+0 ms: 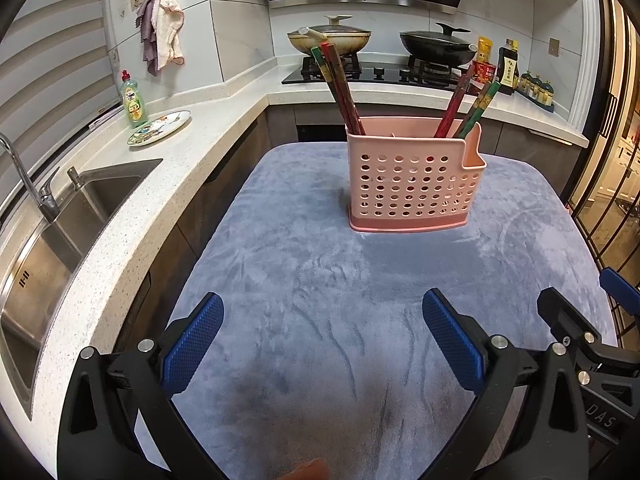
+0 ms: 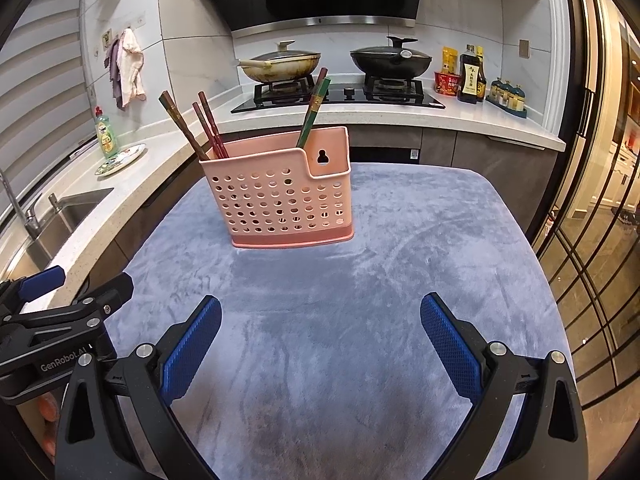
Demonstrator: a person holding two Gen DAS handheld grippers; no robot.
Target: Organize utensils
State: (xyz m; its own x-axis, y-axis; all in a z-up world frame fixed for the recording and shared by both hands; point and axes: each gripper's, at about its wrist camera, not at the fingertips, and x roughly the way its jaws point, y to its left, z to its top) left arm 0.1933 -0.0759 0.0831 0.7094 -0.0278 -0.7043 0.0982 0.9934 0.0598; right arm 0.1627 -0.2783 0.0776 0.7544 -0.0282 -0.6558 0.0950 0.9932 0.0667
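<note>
A pink perforated utensil holder (image 1: 412, 178) stands upright on a table covered with a grey-blue cloth (image 1: 320, 300); it also shows in the right wrist view (image 2: 282, 196). Several red, brown and green chopsticks (image 1: 342, 88) lean out of its left end and more chopsticks (image 1: 470, 106) lean out of its right end. In the right wrist view, chopsticks (image 2: 200, 130) stand at the left end and others (image 2: 314, 110) at the right. My left gripper (image 1: 322, 312) is open and empty, well short of the holder. My right gripper (image 2: 320, 314) is open and empty, beside the left.
A white counter (image 1: 132, 232) with a steel sink (image 1: 48, 248), dish soap (image 1: 134, 100) and a plate (image 1: 160, 128) runs along the left. A stove with two lidded pans (image 1: 380, 38) and sauce bottles (image 1: 506, 64) stands behind. Glass doors (image 2: 600, 200) are at right.
</note>
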